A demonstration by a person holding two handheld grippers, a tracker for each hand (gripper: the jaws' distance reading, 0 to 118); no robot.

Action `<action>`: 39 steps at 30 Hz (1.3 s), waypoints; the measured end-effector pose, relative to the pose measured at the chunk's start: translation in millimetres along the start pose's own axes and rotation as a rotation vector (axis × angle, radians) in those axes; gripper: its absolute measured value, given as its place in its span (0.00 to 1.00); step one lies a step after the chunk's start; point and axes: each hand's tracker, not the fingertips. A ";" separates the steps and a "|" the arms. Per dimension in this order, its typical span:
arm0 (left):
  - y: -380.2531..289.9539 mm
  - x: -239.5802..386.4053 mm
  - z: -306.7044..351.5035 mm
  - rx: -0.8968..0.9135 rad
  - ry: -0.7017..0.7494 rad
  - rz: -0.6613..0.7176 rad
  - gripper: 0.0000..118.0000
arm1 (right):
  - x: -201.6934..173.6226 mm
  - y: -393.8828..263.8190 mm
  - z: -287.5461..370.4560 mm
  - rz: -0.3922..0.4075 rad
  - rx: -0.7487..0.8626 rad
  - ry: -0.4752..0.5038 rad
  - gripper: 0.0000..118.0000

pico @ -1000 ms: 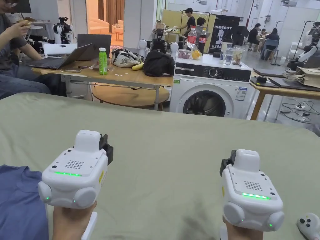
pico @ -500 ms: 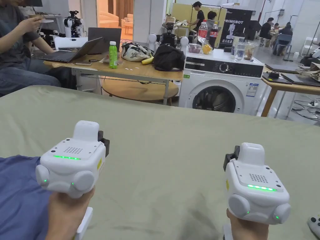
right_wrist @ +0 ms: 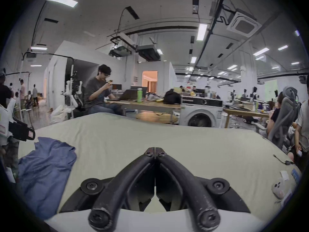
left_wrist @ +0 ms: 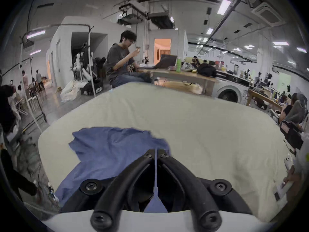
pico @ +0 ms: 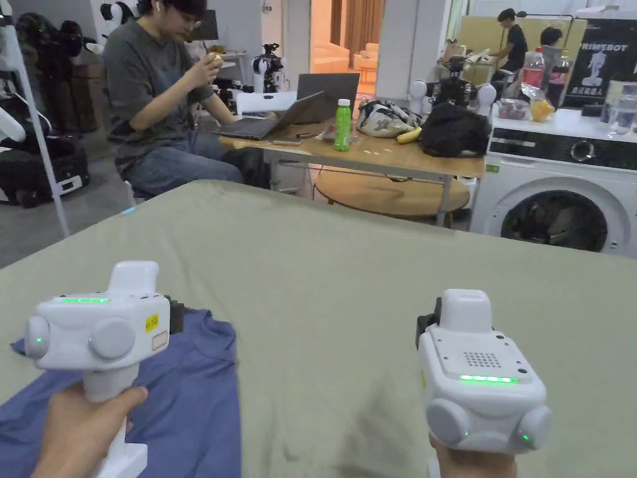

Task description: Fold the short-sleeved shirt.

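Note:
A blue short-sleeved shirt (pico: 186, 386) lies crumpled at the near left of the green-covered table (pico: 348, 261). My left gripper (pico: 177, 314) hovers over the shirt's right part. In the left gripper view its jaws (left_wrist: 156, 152) stand together, with the shirt (left_wrist: 108, 152) below and ahead of them and only a thin slit between. My right gripper (pico: 428, 323) is held over bare cover to the right of the shirt. Its jaws (right_wrist: 155, 150) are shut with nothing in them, and the shirt (right_wrist: 45, 168) lies off to their left.
A person (pico: 155, 93) sits at a wooden table (pico: 385, 159) beyond the far edge. A washing machine (pico: 560, 187) stands at the back right. A white pole (pico: 37, 137) rises at the left. A small white controller (right_wrist: 279, 188) lies at the table's right edge.
The head camera has turned left. My left gripper has swung left from beside the shirt to over it. The right gripper has stayed over bare cover.

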 end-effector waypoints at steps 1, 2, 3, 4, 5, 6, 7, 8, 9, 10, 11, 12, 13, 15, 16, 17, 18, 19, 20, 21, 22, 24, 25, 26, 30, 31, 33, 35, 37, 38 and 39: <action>-0.7 -12.4 1.4 -0.043 -0.004 0.003 0.00 | -8.6 -1.9 -1.8 0.003 -0.007 0.024 0.00; -1.1 -23.4 -0.2 -0.075 0.001 0.009 0.00 | -15.9 -3.8 -3.2 0.010 -0.015 0.044 0.00; -1.4 -33.4 -3.2 -0.117 0.006 0.004 0.00 | -22.6 -5.9 -4.6 0.017 -0.020 0.050 0.00; -2.1 -44.4 -7.8 -0.167 0.009 0.006 0.00 | -28.8 -8.5 -5.5 0.026 -0.027 0.066 0.00; -3.1 -54.0 -12.9 -0.209 0.015 0.012 0.00 | -33.2 -10.7 -6.6 0.031 -0.032 0.077 0.00; -3.7 -60.7 -17.8 -0.254 0.019 0.011 0.03 | -36.8 -12.8 -7.5 0.037 -0.036 0.083 0.00; -4.5 -67.6 -23.5 -0.293 0.012 0.015 0.14 | -40.1 -14.9 -8.5 0.041 -0.042 0.091 0.00; -5.7 -72.9 -29.3 -0.332 0.006 0.015 0.33 | -40.1 -19.8 -15.4 0.042 -0.051 0.098 0.00; -7.4 -76.7 -35.8 -0.369 -0.002 0.014 0.64 | -41.1 -21.6 -17.0 0.043 -0.057 0.103 0.00; -9.9 -81.3 -43.9 -0.405 -0.020 0.038 0.78 | -42.1 -23.4 -18.6 0.046 -0.066 0.105 0.00; -13.0 -85.1 -51.3 -0.429 -0.034 0.060 0.80 | -42.3 -24.6 -18.6 0.048 -0.071 0.104 0.00; -15.3 -87.0 -56.5 -0.432 -0.043 0.071 0.80 | -42.2 -25.1 -17.7 0.049 -0.077 0.102 0.00; -17.4 -89.7 -65.2 -0.449 -0.054 0.084 0.80 | -40.8 -26.4 -18.1 0.048 -0.083 0.103 0.00; -23.1 -88.2 -80.1 -0.482 -0.048 0.082 0.80 | -37.4 -28.9 -18.6 0.050 -0.091 0.096 0.00; -27.6 -85.8 -89.1 -0.511 -0.047 0.076 0.80 | -35.3 -29.3 -17.3 0.051 -0.094 0.093 0.00; -33.4 -78.2 -90.6 -0.540 -0.049 0.072 0.80 | -32.6 -30.4 -17.6 0.054 -0.098 0.089 0.00; -39.2 -76.6 -99.9 -0.574 -0.045 0.069 0.79 | -30.1 -31.3 -18.0 0.055 -0.102 0.084 0.00; -47.1 -74.7 -110.8 -0.618 -0.036 0.069 0.79 | -27.2 -32.4 -18.5 0.057 -0.106 0.080 0.00; -54.8 -72.8 -119.8 -0.660 -0.029 0.062 0.79 | -24.7 -32.5 -18.9 0.058 -0.113 0.074 0.00; -59.7 -67.4 -121.7 -0.648 -0.003 0.017 0.79 | -22.0 -33.2 -19.1 0.057 -0.119 0.068 0.00; -59.4 -61.8 -116.6 -0.593 -0.006 -0.028 0.80 | -19.4 -33.9 -18.9 0.056 -0.124 0.061 0.00; -60.3 -54.4 -109.7 -0.564 0.019 -0.037 0.79 | -15.4 -34.3 -17.8 0.051 -0.125 0.050 0.00; -62.7 -57.0 -110.4 -0.546 0.019 -0.055 0.76 | -13.4 -35.1 -17.6 0.048 -0.126 0.047 0.00; -63.7 -57.1 -106.9 -0.530 -0.007 -0.058 0.69 | -12.2 -35.8 -17.7 0.045 -0.128 0.045 0.00; -66.8 -42.0 -80.5 -0.491 -0.019 -0.077 0.10 | -10.8 -39.8 -21.3 0.034 -0.154 0.023 0.00; -68.6 -42.3 -77.5 -0.479 -0.028 -0.081 0.01 | -10.8 -40.5 -21.1 0.031 -0.160 0.021 0.00; -69.7 -58.0 -88.0 -0.450 -0.046 -0.091 0.00 | -10.3 -41.9 -20.3 0.024 -0.169 0.023 0.00; -67.0 -64.1 -83.0 -0.419 -0.064 -0.045 0.00 | -8.9 -42.4 -19.3 0.021 -0.176 0.020 0.00; -59.8 -74.7 -79.9 -0.382 -0.092 0.036 0.00 | -5.3 -41.0 -16.3 0.016 -0.174 0.016 0.00; -54.3 -76.9 -74.9 -0.354 -0.114 0.052 0.00 | -3.2 -39.7 -14.8 0.015 -0.171 0.013 0.00; -48.3 -76.9 -70.1 -0.332 -0.120 0.055 0.00 | -0.9 -38.1 -13.4 0.016 -0.169 0.011 0.00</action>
